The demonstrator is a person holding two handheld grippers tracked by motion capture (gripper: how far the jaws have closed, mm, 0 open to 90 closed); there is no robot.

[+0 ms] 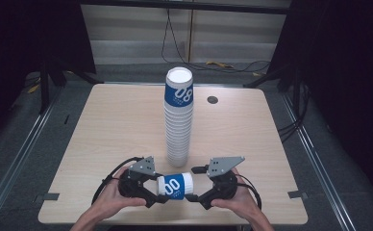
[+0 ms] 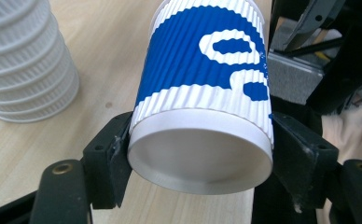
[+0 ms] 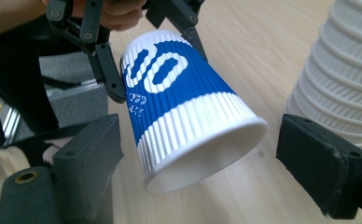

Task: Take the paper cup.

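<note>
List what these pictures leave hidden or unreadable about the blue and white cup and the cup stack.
- Small print under the digits on the held cup: blurred in the right gripper view, too small in the high view.
- Cup stack: cut off by the frame edge in both gripper views.
- Inside of the cup: shadowed in the right gripper view.
- Right claw: its body below the frame.

"08" is printed in white on the blue band of the top cup (image 1: 179,90) of the stack; "00" can be read on the held cup (image 1: 175,186).
</note>
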